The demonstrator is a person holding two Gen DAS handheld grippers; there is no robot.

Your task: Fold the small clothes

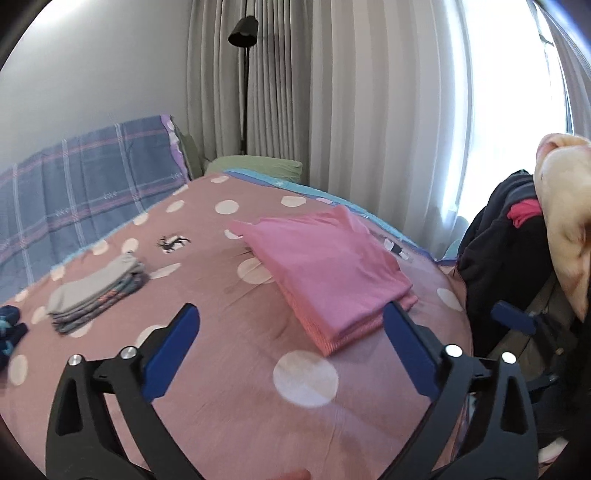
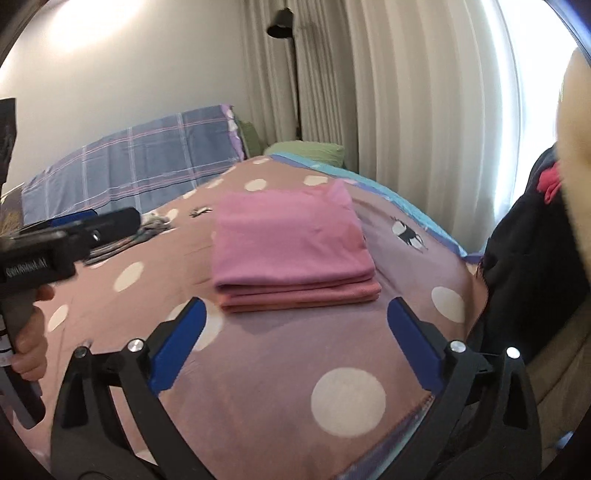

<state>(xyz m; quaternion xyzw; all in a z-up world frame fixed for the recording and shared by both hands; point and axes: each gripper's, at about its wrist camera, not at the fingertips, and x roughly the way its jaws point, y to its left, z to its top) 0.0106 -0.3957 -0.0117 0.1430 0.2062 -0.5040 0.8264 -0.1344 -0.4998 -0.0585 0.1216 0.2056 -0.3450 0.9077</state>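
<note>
A pink garment (image 1: 325, 273) lies folded into a flat stack on the dotted pink bedspread (image 1: 229, 369); it also shows in the right wrist view (image 2: 291, 251). My left gripper (image 1: 291, 314) is open and empty, its right finger just beside the garment's near corner. My right gripper (image 2: 295, 306) is open and empty, just in front of the garment's near edge. The left gripper also shows at the left of the right wrist view (image 2: 92, 225), held in a hand.
A pile of folded grey clothes (image 1: 96, 291) lies at the left of the bed, with dark items (image 1: 9, 328) beyond it. A plaid blanket (image 1: 81, 188) covers the far side. Dark clothes (image 1: 498, 236) hang at the right. Curtains and a floor lamp (image 1: 243, 33) stand behind.
</note>
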